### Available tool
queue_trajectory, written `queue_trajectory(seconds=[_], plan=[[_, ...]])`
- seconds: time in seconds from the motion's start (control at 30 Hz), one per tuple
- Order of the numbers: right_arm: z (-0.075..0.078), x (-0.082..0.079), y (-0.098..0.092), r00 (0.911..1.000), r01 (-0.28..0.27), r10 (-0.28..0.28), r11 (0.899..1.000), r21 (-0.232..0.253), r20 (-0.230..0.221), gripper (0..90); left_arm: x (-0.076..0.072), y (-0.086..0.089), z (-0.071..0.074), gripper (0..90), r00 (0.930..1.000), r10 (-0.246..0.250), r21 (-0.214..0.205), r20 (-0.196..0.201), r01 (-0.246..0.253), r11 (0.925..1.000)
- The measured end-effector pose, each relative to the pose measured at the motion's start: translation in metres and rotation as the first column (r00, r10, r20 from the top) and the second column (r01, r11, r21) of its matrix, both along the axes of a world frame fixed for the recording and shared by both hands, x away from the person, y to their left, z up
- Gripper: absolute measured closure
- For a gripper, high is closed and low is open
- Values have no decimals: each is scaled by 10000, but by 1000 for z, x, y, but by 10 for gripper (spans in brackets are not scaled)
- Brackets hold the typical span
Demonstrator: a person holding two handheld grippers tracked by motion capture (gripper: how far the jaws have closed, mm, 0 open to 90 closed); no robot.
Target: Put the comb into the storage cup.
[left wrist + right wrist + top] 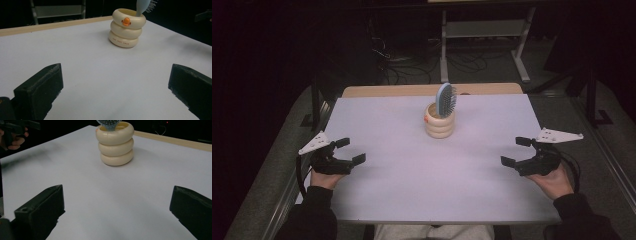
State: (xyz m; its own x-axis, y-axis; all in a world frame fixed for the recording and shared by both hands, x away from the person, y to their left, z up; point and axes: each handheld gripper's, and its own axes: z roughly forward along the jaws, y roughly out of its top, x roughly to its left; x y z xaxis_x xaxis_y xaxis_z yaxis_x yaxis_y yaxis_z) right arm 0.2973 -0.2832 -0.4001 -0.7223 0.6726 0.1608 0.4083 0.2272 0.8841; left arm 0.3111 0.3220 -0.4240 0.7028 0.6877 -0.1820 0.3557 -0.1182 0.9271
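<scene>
Well ahead of both pairs of jaws, a cream holder [439, 122] shaped like three stacked rings is standing upright on the white table [412, 170], toward its far edge. A blue hairbrush [445, 100] is sitting handle-down in it, its head sticking up above the rim and leaning slightly. The left gripper [346, 151] is resting low at the table's left edge, its jaws spread wide and gripping nothing, with the holder [127, 28] lying forward of them and a little to their right; an orange duck bill is showing on its top ring. The right gripper [515, 151] is resting at the right edge, jaws likewise spread and empty, the holder [115, 143] sitting forward between them, well apart.
</scene>
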Motion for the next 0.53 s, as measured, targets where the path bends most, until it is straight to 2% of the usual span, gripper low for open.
queue_trajectory(seconds=[0.23,0.53], plan=[[-6,-8,-4,9998,171,-171,9999,19,102,0,-1,0,0,0,10000,50,-48,-19,-50,10000],[-13,-16,-9,9991,414,-414,9991,-46,-7,0,-2,-1,0,0,10000,-29,-7,-44,29,10000]])
